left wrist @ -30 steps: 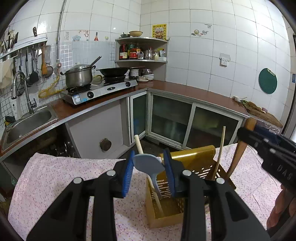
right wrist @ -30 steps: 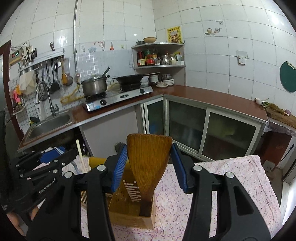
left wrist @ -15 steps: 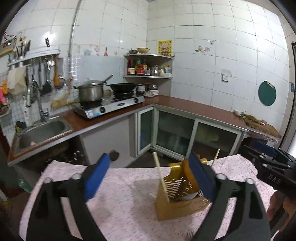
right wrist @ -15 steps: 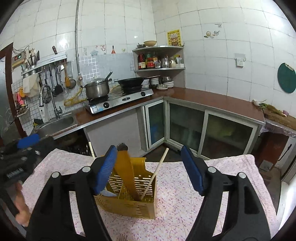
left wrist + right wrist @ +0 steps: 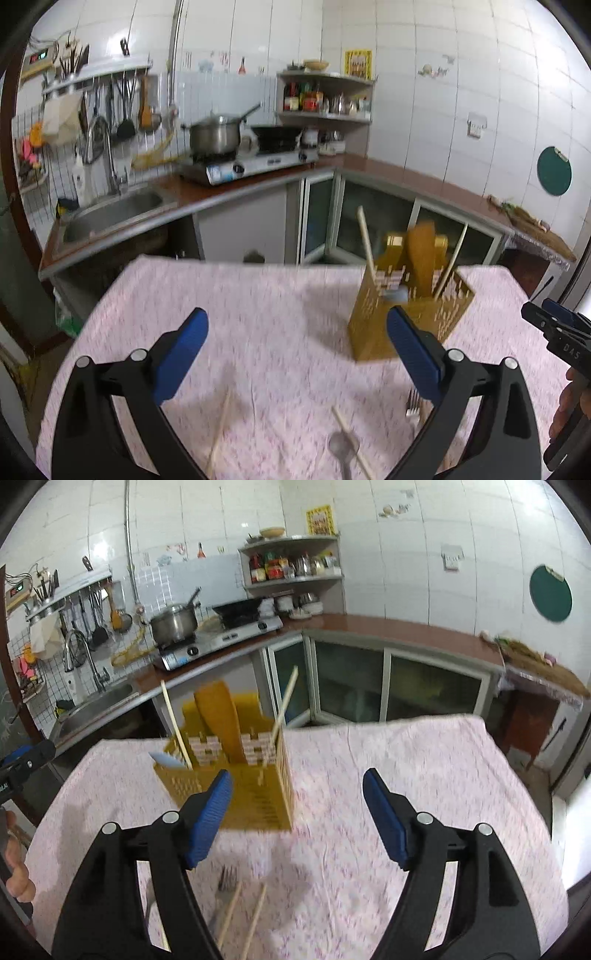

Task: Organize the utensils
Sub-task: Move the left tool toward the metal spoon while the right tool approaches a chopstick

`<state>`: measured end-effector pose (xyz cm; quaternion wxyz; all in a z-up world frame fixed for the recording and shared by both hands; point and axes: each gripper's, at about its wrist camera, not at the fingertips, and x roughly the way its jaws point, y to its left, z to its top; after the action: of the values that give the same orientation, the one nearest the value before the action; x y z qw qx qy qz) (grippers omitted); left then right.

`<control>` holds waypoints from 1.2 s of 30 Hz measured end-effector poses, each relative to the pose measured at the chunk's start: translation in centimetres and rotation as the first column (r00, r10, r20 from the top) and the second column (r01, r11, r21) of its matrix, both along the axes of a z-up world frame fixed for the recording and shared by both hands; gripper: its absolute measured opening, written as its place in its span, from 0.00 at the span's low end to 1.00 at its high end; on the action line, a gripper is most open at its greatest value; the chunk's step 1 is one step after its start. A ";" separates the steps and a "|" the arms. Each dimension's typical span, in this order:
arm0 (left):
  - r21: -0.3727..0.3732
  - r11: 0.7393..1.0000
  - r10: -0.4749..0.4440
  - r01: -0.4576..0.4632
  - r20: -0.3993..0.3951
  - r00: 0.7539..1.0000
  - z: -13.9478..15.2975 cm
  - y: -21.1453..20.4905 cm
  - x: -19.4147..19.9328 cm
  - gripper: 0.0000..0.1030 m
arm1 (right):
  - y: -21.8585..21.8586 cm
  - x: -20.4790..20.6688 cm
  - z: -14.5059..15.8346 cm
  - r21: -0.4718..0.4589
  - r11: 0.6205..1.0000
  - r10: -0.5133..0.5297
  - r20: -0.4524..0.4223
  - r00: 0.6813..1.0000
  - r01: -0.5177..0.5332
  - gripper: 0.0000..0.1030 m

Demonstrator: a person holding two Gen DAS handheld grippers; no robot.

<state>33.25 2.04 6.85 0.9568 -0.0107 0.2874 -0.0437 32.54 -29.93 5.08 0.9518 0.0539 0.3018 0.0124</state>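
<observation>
A yellow slotted utensil holder (image 5: 410, 314) (image 5: 236, 794) stands on the pink cloth table. It holds a wooden spatula (image 5: 219, 720) (image 5: 421, 254), a grey-blue spoon (image 5: 166, 759) and chopsticks (image 5: 284, 701). My left gripper (image 5: 295, 350) is open and empty, back from the holder and to its left. My right gripper (image 5: 297, 819) is open and empty, near the holder's right side. Loose on the cloth near me lie a fork (image 5: 225, 882) (image 5: 413, 404), chopsticks (image 5: 255, 915) (image 5: 221, 424) and a metal spoon (image 5: 341, 446).
The pink cloth (image 5: 277, 314) covers the table. Beyond its far edge is the kitchen counter with a sink (image 5: 110, 210), a stove with a pot (image 5: 214, 138) and glass-door cabinets (image 5: 351, 683). The other gripper (image 5: 557, 332) shows at the right edge.
Both grippers opened and let go of the grey-blue spoon and the wooden spatula, which now stand in the holder. Both grippers pulled back and up from the holder.
</observation>
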 end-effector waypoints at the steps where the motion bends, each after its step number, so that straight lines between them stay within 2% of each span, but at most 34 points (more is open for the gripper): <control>1: -0.003 1.000 0.001 -0.001 -0.019 1.000 -0.9 0.1 -0.3 0.92 | 0.2 -0.2 -0.8 -0.004 1.000 -0.001 -0.019 1.000 0.001 0.70; 9: 0.006 1.000 -0.010 0.011 -0.183 0.983 -6.7 -0.5 -1.1 0.92 | 1.5 -0.6 -7.1 -0.002 1.000 -0.009 -0.181 0.984 0.009 0.69; 13: 0.025 0.999 -0.026 0.033 -0.241 0.970 -9.3 -1.1 -1.7 0.92 | 1.8 -0.5 -9.9 0.024 1.000 -0.013 -0.258 0.966 0.020 0.64; 19: 0.022 0.999 -0.039 0.050 -0.338 0.940 -12.9 -1.9 -2.2 0.92 | 2.6 -0.2 -11.9 0.025 1.000 0.005 -0.320 0.947 0.004 0.60; 24: 0.007 0.998 -0.059 0.066 -0.372 0.926 -13.7 -2.4 -2.2 0.92 | 2.8 0.4 -13.1 0.063 0.998 0.013 -0.370 0.929 0.011 0.55; 27: 0.025 0.996 -0.066 0.081 -0.373 0.925 -13.9 -3.1 -2.4 0.91 | 3.1 0.7 -13.4 0.077 0.997 0.021 -0.384 0.923 0.009 0.53; 32: 0.042 0.996 -0.061 0.085 -0.404 0.913 -14.7 -3.5 -1.6 0.76 | 3.7 1.6 -14.1 0.056 0.998 0.013 -0.417 0.909 0.012 0.51; 36: 0.052 0.995 -0.059 0.089 -0.410 0.910 -15.1 -3.4 -1.4 0.74 | 3.9 1.9 -14.3 0.050 0.999 0.007 -0.421 0.907 0.015 0.51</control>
<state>31.87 -1.34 -8.22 0.8731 0.0246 0.4822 -0.0668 34.43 -26.02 -9.19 0.8627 0.0808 0.4992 0.0065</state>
